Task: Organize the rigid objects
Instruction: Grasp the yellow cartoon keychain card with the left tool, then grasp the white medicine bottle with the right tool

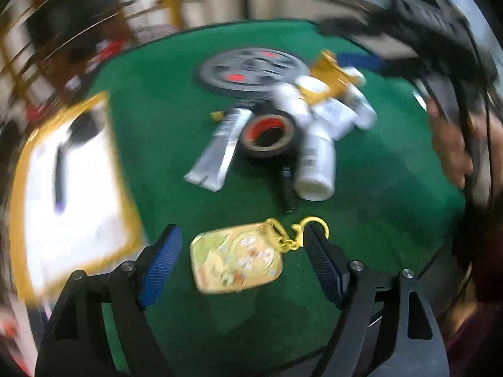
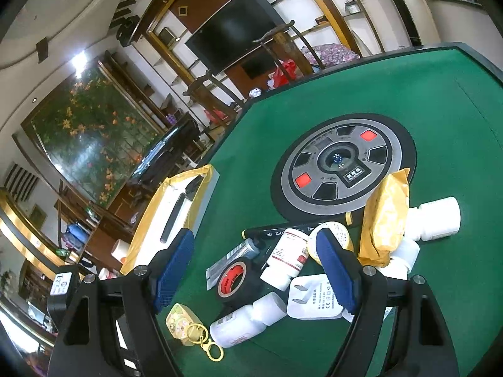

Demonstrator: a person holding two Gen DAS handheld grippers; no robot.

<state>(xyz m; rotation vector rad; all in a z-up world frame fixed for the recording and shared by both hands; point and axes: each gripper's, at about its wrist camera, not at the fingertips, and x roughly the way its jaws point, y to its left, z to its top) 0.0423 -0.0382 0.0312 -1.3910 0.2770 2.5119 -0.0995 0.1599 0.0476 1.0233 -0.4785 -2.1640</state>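
Matt green felt table (image 2: 393,88); glossy white plastic bottles (image 2: 248,320); shiny gold keychain (image 1: 239,257).

The left wrist view is smeared by motion blur, worst at its rim, where the room streaks into arcs; the white tray with a yellow rim (image 1: 72,188) is blown out to glare. The right wrist view is sharp and evenly lit, with a bright ceiling lamp (image 2: 79,59) above and left of the green felt tabletop (image 2: 440,100). Both views bow strongly at the edges, with black corners.
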